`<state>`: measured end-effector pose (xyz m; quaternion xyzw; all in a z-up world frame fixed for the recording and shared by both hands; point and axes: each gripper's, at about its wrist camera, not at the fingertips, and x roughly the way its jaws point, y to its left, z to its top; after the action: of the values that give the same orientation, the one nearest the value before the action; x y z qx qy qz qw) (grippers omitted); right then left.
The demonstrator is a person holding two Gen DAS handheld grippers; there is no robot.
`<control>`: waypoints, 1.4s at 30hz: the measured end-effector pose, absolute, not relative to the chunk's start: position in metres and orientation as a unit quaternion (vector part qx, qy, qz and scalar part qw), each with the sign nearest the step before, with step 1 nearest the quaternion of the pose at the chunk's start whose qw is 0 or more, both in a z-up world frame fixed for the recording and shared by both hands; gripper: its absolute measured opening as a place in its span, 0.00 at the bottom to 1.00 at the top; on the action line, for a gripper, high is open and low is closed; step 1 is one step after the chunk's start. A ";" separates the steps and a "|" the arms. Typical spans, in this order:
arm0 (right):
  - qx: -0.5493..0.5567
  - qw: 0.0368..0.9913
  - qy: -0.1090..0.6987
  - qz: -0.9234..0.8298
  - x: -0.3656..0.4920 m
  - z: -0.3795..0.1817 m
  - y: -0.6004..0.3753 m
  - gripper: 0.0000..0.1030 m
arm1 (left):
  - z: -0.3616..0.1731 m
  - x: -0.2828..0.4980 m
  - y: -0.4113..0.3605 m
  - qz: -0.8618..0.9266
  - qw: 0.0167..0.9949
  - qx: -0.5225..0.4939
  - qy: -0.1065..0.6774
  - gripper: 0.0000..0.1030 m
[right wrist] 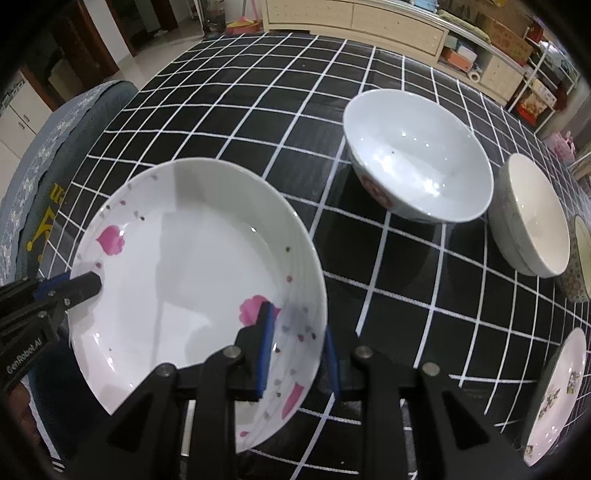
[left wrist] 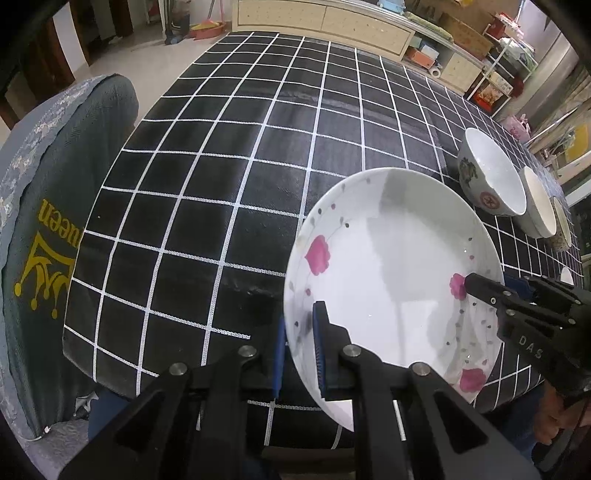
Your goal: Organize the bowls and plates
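Note:
A white plate with pink flowers (left wrist: 391, 280) (right wrist: 192, 280) hangs tilted over the near edge of the table, carried by both grippers. My left gripper (left wrist: 300, 325) (right wrist: 74, 284) is shut on its left rim, one pad inside and one outside. On the opposite rim my right gripper (right wrist: 299, 321) (left wrist: 491, 286) is shut in the same way. Beyond the plate stands a white bowl with a red emblem (right wrist: 417, 162) (left wrist: 491, 173). A cream bowl (right wrist: 535, 214) (left wrist: 537, 206) sits to its right, then a patterned bowl (right wrist: 581, 258) cut off by the frame edge.
The table wears a black cloth with a white grid (left wrist: 221, 166). A second decorated plate (right wrist: 557, 398) lies at the near right. A chair with a grey-green cover (left wrist: 55, 221) stands against the table's left side. A low cabinet (left wrist: 325, 22) and cluttered shelves line the far wall.

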<state>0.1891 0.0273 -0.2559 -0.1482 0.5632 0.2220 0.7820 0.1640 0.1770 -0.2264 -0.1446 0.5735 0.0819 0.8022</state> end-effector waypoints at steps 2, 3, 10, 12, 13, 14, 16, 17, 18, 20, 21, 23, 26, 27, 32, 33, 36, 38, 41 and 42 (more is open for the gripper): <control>-0.152 0.783 0.561 0.221 0.187 -0.256 0.027 0.29 | -0.226 0.164 0.175 0.083 0.802 -0.141 0.574 0.11; -0.153 0.783 0.561 0.220 0.188 -0.256 0.027 0.29 | -0.226 0.163 0.175 0.084 0.803 -0.138 0.574 0.11; -0.144 0.782 0.563 0.225 0.189 -0.254 0.025 0.29 | -0.225 0.161 0.175 0.085 0.803 -0.142 0.573 0.11; -0.142 0.783 0.562 0.226 0.188 -0.253 0.024 0.28 | -0.223 0.159 0.175 0.085 0.804 -0.140 0.571 0.11; -0.141 0.784 0.561 0.226 0.188 -0.252 0.023 0.28 | -0.222 0.159 0.174 0.086 0.805 -0.138 0.570 0.11; -0.140 0.785 0.559 0.227 0.187 -0.251 0.022 0.28 | -0.221 0.158 0.174 0.087 0.806 -0.138 0.569 0.11; -0.138 0.788 0.555 0.228 0.186 -0.247 0.020 0.28 | -0.218 0.157 0.174 0.088 0.807 -0.136 0.567 0.11; -0.139 0.790 0.553 0.228 0.185 -0.245 0.019 0.28 | -0.216 0.156 0.173 0.089 0.809 -0.135 0.565 0.11; -0.138 0.791 0.551 0.229 0.184 -0.243 0.018 0.28 | -0.214 0.155 0.174 0.090 0.810 -0.134 0.564 0.11; -0.135 0.794 0.547 0.229 0.183 -0.239 0.016 0.28 | -0.210 0.153 0.173 0.092 0.812 -0.132 0.561 0.11; -0.133 0.795 0.545 0.229 0.182 -0.237 0.015 0.29 | -0.207 0.152 0.173 0.093 0.813 -0.131 0.559 0.11; -0.130 0.799 0.541 0.228 0.181 -0.232 0.011 0.29 | -0.202 0.149 0.172 0.092 0.817 -0.131 0.555 0.11; -0.123 0.805 0.534 0.228 0.179 -0.223 0.006 0.28 | -0.191 0.146 0.166 0.087 0.824 -0.126 0.545 0.11; -0.122 0.806 0.532 0.229 0.178 -0.221 0.004 0.28 | -0.187 0.146 0.163 0.083 0.827 -0.123 0.543 0.11; -0.110 0.817 0.519 0.227 0.171 -0.206 -0.011 0.28 | -0.170 0.146 0.141 0.064 0.838 -0.109 0.530 0.11; -0.108 0.819 0.517 0.226 0.170 -0.203 -0.015 0.28 | -0.166 0.147 0.135 0.059 0.840 -0.106 0.528 0.11; -0.099 0.826 0.509 0.219 0.168 -0.194 -0.029 0.28 | -0.155 0.149 0.116 0.043 0.847 -0.095 0.521 0.11; -0.093 0.832 0.504 0.213 0.167 -0.187 -0.041 0.28 | -0.148 0.152 0.103 0.031 0.851 -0.088 0.517 0.11; -0.085 0.838 0.498 0.206 0.165 -0.180 -0.057 0.28 | -0.139 0.154 0.082 0.014 0.856 -0.076 0.511 0.11; -0.082 0.840 0.497 0.203 0.164 -0.177 -0.063 0.28 | -0.136 0.155 0.074 0.007 0.858 -0.072 0.509 0.11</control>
<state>0.1637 -0.0630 -0.1773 -0.0818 0.4969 0.2029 0.8398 0.1550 0.0743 -0.1359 -0.0718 0.5091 0.0074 0.8577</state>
